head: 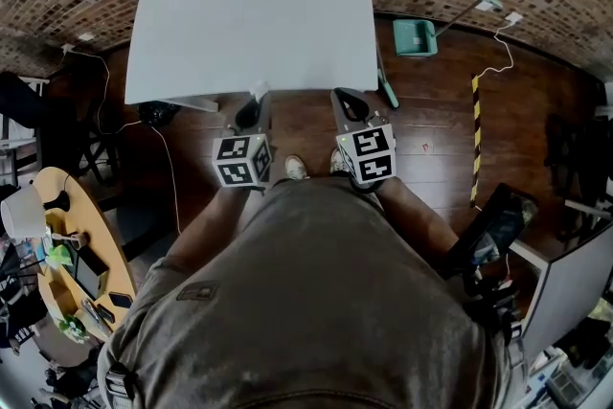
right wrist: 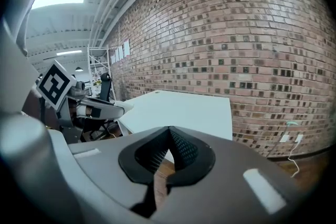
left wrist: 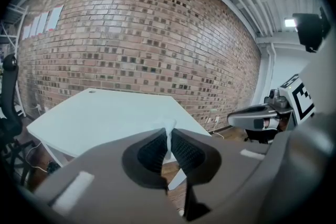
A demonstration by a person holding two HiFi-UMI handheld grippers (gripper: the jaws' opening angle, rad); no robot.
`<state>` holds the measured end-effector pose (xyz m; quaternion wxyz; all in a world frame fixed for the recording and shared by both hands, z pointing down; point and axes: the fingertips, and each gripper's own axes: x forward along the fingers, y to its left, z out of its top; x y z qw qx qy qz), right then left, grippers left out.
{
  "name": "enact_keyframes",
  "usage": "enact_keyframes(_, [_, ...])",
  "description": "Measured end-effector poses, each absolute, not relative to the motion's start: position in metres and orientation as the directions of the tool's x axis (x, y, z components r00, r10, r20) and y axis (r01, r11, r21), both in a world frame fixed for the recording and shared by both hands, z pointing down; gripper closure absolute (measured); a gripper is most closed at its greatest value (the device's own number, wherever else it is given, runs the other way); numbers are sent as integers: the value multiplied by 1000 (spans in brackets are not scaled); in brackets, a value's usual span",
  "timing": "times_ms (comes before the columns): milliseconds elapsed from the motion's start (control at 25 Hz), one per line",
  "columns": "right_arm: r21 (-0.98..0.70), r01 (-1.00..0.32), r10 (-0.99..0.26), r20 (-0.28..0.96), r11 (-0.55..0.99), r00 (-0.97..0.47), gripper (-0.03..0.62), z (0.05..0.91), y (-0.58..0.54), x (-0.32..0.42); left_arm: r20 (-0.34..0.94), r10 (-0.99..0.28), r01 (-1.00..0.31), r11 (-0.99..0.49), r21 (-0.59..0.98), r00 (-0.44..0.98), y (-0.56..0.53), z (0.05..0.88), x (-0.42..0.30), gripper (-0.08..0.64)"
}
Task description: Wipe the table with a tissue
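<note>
The white table (head: 254, 10) stands in front of me against a brick wall, its top bare. My left gripper (head: 251, 107) hangs just short of the table's near edge, shut on a thin strip of white tissue (head: 259, 91). In the left gripper view the tissue (left wrist: 169, 129) sticks up between the closed pads of the left gripper (left wrist: 169, 140), with the table (left wrist: 105, 113) beyond. My right gripper (head: 347, 98) is beside it, also off the table's near edge. The right gripper (right wrist: 169, 132) is shut with nothing in it.
A teal bin (head: 415, 37) sits on the wooden floor right of the table. A yellow-black strip (head: 474, 134) marks the floor further right. A cluttered round wooden desk (head: 53, 249) is at my left and a black chair (head: 490, 235) at my right.
</note>
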<state>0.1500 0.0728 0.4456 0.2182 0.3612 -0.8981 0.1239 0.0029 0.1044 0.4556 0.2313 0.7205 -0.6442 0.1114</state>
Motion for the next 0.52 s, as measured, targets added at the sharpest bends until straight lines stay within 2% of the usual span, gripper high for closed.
enact_keyframes(520, [-61, -682, -579, 475, 729, -662, 578, 444, 70, 153, 458, -879, -981, -53, 186, 134, 107, 454, 13, 537])
